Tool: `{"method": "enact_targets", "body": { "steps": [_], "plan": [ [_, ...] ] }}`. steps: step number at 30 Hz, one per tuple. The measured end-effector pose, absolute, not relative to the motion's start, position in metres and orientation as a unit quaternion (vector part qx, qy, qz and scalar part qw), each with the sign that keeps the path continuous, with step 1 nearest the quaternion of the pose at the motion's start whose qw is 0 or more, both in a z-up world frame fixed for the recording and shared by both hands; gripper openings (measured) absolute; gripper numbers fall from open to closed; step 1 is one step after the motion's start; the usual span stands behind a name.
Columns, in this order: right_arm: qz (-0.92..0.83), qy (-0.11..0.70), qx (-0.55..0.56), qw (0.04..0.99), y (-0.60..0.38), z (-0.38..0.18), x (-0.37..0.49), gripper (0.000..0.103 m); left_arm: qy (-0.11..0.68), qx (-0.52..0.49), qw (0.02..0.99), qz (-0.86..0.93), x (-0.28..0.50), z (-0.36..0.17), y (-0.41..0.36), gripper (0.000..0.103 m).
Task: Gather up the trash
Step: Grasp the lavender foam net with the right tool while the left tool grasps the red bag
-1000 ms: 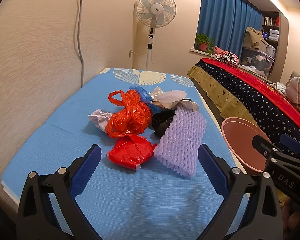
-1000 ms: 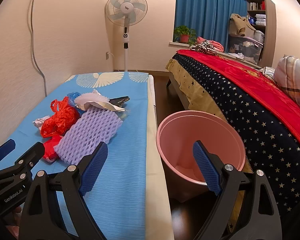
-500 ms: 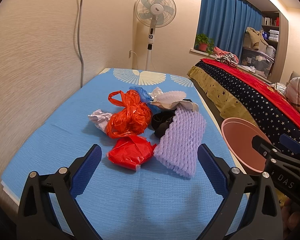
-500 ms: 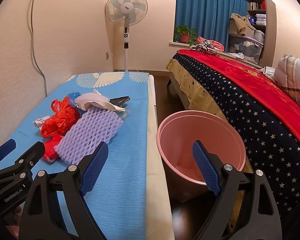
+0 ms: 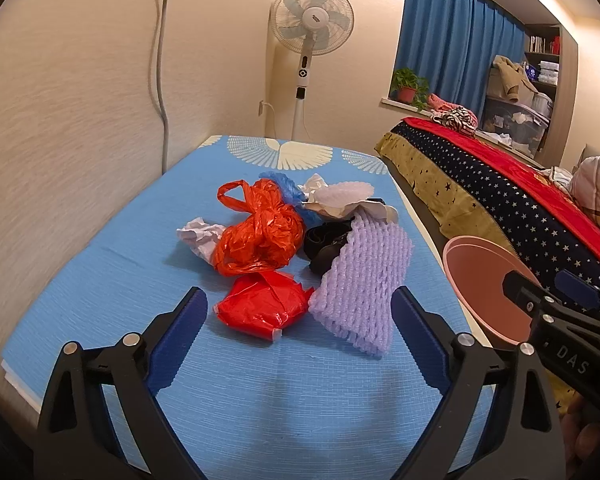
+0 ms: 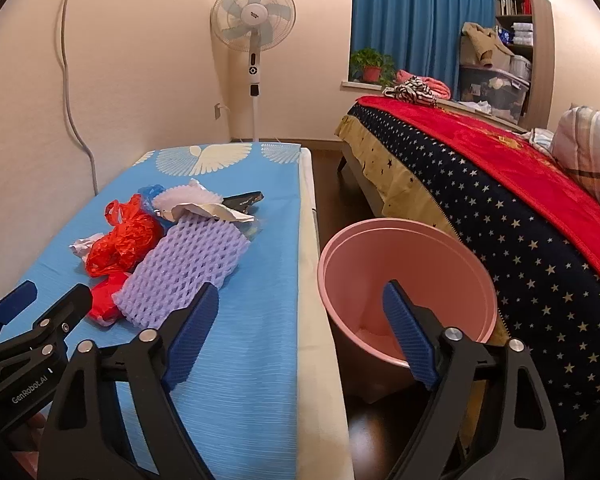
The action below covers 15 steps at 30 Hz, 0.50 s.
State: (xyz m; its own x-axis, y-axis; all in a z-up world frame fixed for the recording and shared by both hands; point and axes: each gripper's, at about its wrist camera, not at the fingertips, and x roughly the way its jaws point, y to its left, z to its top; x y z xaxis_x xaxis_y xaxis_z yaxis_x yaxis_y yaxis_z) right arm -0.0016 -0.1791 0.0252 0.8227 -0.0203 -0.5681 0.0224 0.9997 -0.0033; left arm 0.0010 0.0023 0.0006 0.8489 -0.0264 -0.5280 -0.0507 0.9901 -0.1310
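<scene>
Hovering jaws (both wide) facing trash [image 5: 300, 256].

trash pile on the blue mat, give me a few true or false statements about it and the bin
1. The purple foam net lies on the blue mat. True.
2. The pink bin already holds the orange bag. False: the orange bag is on the mat.
3. The left hand-held gripper is shut on the red wrapper. False: it is open, with the red wrapper lying untouched.
4. The bin stands on the floor beside the mat. True.
</scene>
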Motion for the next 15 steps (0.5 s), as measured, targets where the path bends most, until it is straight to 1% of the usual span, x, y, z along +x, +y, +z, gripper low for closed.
{"method": "enact_targets", "body": {
  "steps": [1, 5, 7, 12, 15],
  "plan": [
    [-0.008, 0.299, 0.005, 0.954, -0.179, 0.025, -0.001, 0.078, 0.275, -0.071, 0.959, 0.007, 0.001, 0.001, 0.003, 0.089],
    [0.011, 0.304, 0.019, 0.952, -0.178, 0.022, 0.003, 0.067, 0.276, -0.076, 0.958, 0.015, 0.003, 0.0, 0.006, 0.086],
    [0.021, 0.305, 0.025, 0.952, -0.176, 0.021, 0.007, 0.065, 0.275, -0.082, 0.958, 0.021, 0.004, -0.001, 0.009, 0.085],
    [0.046, 0.311, 0.035, 0.949, -0.167, 0.016, 0.018, 0.061, 0.276, -0.094, 0.956, 0.042, 0.009, -0.006, 0.02, 0.079],
    [0.06, 0.32, 0.049, 0.944, -0.161, 0.01, 0.028, 0.061, 0.282, -0.101, 0.953, 0.053, 0.013, -0.01, 0.027, 0.071]
  ]
}}
